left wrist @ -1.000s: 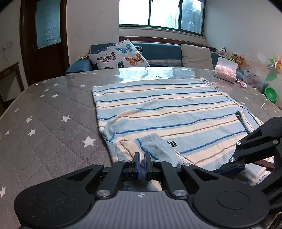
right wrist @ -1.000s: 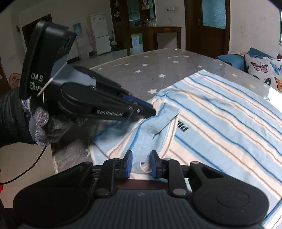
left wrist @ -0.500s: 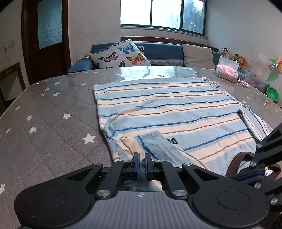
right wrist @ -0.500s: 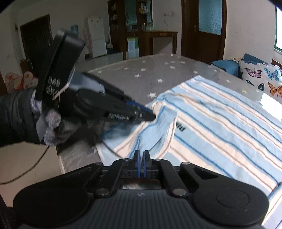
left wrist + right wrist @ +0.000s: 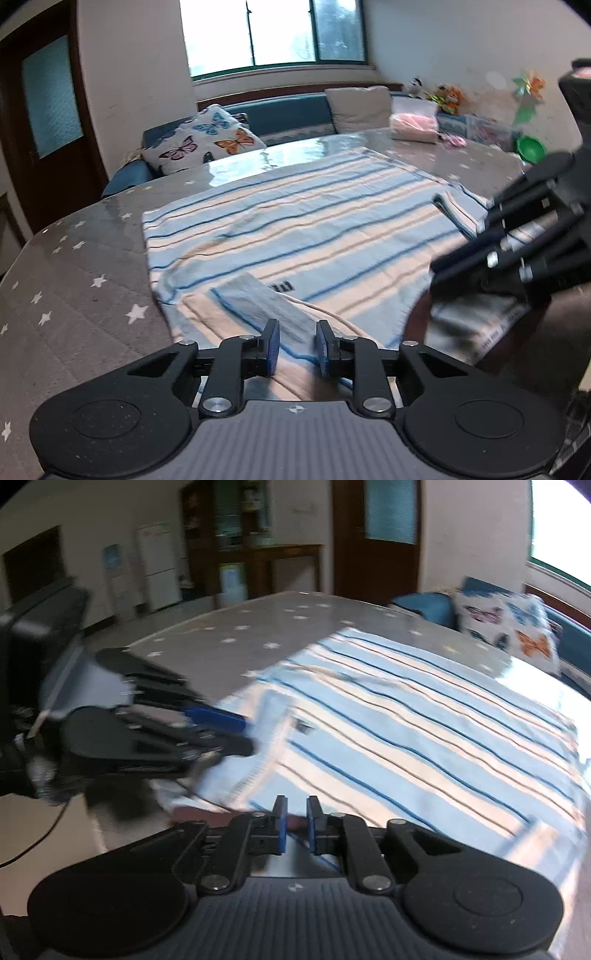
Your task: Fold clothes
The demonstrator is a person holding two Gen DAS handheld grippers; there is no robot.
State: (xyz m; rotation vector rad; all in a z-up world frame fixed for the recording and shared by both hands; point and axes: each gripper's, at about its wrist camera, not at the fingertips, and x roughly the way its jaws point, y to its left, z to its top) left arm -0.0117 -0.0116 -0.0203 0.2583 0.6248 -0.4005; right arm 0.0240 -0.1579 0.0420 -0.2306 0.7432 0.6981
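Observation:
A blue, white and tan striped garment (image 5: 314, 221) lies spread flat on the grey star-patterned table (image 5: 74, 295). A folded flap (image 5: 255, 299) rests on its near corner. My left gripper (image 5: 297, 347) hovers at that near edge with its jaws opening. Cloth lies below the gap and the pads do not press on it. Seen from the right wrist, the left gripper (image 5: 245, 733) points at the same corner of the garment (image 5: 424, 720). My right gripper (image 5: 295, 823) is at the near hem, jaws opening, and nothing is pinched. Its black linkage (image 5: 535, 236) fills the right of the left wrist view.
A butterfly pillow (image 5: 207, 144) and a blue sofa stand beyond the table's far edge. A pink-filled box (image 5: 413, 125) and a green bowl (image 5: 531, 147) sit at the far right. A gloved hand (image 5: 44, 775) holds the left gripper. A white fridge (image 5: 155, 572) stands in the background.
Both grippers' jaws were shut half a second ago and now stand parted. Both views have shifted and blurred. The right gripper sits higher and closer in the left wrist view.

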